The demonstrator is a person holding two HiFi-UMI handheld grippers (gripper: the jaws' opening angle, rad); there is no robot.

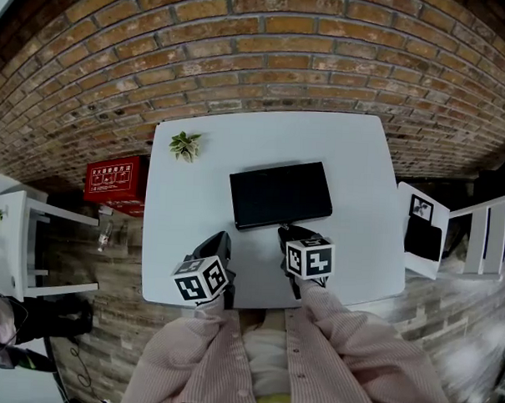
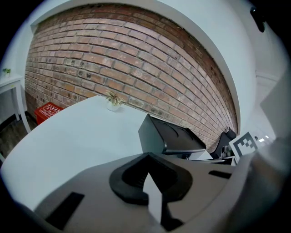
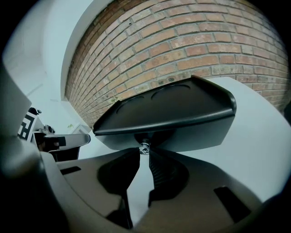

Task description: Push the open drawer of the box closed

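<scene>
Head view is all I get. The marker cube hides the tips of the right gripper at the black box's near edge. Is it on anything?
Observer: Yes. The right gripper view shows the right gripper with its tips closed on a small metal knob on the front face of the box.
Operator: And the other one?
Observer: The left gripper holds nothing. Its tips are together, and it points across bare table with the box ahead to its right, not touching it.
Operator: Anything on the lid?
Observer: Nothing. Up close it has two shallow round recesses moulded in.
</scene>
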